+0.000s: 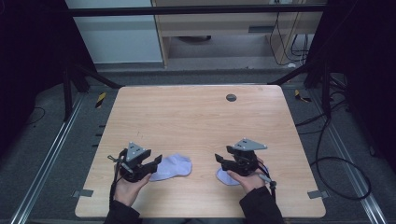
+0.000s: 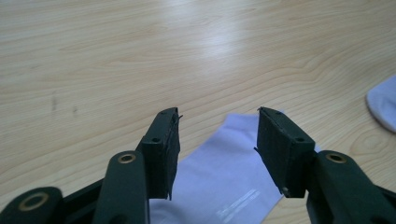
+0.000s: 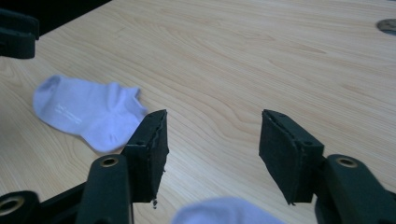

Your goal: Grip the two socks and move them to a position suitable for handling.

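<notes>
Two pale lilac socks lie flat near the front of the wooden table (image 1: 196, 116). My left gripper (image 1: 155, 163) stands open at the left sock (image 1: 173, 166), pointing right. In the left gripper view the gripper (image 2: 217, 122) hovers with its jaws on either side of the left sock (image 2: 229, 175), and the right sock (image 2: 384, 101) peeks in at the right edge. My right gripper (image 1: 220, 160) is open and points left, above the right sock (image 1: 225, 177). The right gripper view has this gripper (image 3: 212, 122) open over bare wood, the right sock (image 3: 224, 213) just below and the left sock (image 3: 88, 113) farther off.
A dark round grommet (image 1: 231, 97) sits near the table's far edge. Black frame posts stand at both sides, and cables (image 1: 336, 154) trail over the floor to the right. Metal rails run along the floor beside the table.
</notes>
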Demonstrator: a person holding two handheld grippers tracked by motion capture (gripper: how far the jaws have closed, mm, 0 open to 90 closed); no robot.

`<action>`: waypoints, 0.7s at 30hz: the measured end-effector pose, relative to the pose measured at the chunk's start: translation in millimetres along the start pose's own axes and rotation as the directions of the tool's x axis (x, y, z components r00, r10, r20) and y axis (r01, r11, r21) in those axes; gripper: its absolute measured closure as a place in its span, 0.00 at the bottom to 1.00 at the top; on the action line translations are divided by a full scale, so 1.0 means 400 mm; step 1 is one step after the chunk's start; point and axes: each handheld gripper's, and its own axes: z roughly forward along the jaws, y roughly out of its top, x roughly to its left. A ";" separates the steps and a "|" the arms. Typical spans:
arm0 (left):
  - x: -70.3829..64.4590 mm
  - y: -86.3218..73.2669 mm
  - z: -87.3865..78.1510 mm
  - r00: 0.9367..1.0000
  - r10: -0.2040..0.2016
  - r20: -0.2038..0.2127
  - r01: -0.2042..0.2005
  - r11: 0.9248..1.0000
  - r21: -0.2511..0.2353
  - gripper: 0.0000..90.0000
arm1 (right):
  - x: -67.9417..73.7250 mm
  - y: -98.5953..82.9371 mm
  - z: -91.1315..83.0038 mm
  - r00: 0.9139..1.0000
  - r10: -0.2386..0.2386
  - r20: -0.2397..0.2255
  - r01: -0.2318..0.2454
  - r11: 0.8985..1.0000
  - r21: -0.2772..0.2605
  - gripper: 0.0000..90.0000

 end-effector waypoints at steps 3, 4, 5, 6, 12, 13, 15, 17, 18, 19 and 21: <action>-0.036 0.015 0.019 1.000 0.017 0.017 -0.017 1.000 0.000 0.52 | -0.034 -0.020 -0.044 1.000 0.018 0.019 -0.018 1.000 -0.005 0.43; -0.048 0.020 0.025 0.999 0.022 0.023 -0.022 1.000 0.000 0.52 | -0.034 -0.020 -0.044 1.000 0.018 0.019 -0.018 1.000 -0.005 0.43; -0.061 0.025 0.031 0.999 0.032 0.033 -0.032 0.999 -0.001 0.52 | -0.042 -0.026 -0.053 1.000 0.018 0.024 -0.018 1.000 -0.008 0.42; -0.073 0.030 0.036 0.998 0.042 0.037 -0.042 0.999 -0.001 0.51 | -0.051 -0.031 -0.062 0.999 0.017 0.029 -0.017 1.000 -0.009 0.42; -0.140 0.047 0.070 0.995 0.077 0.069 -0.076 0.997 -0.006 0.49 | -0.095 -0.067 -0.095 0.996 0.033 0.081 -0.034 0.999 0.007 0.41; -0.148 0.048 0.076 0.994 0.086 0.074 -0.086 0.996 -0.002 0.49 | -0.106 -0.081 -0.104 0.995 0.041 0.093 -0.042 0.999 0.014 0.42; -0.165 0.048 0.092 0.992 0.090 0.084 -0.091 0.996 0.000 0.49 | -0.112 -0.086 -0.107 0.994 0.045 0.095 -0.047 0.999 0.015 0.42; -0.182 0.050 0.107 0.991 0.099 0.091 -0.100 0.995 0.009 0.48 | -0.122 -0.097 -0.113 0.993 0.051 0.103 -0.054 0.998 0.025 0.42; -0.189 0.051 0.113 0.990 0.106 0.094 -0.108 0.994 0.012 0.48 | -0.127 -0.101 -0.116 0.993 0.045 0.108 -0.048 0.998 0.030 0.43; -0.197 0.052 0.118 0.989 0.111 0.096 -0.112 0.994 0.010 0.48 | -0.132 -0.106 -0.119 0.993 0.042 0.112 -0.046 0.998 0.036 0.43; -0.212 0.054 0.128 0.988 0.107 0.108 -0.108 0.994 0.008 0.48 | -0.145 -0.117 -0.130 0.991 0.037 0.127 -0.043 0.998 0.045 0.44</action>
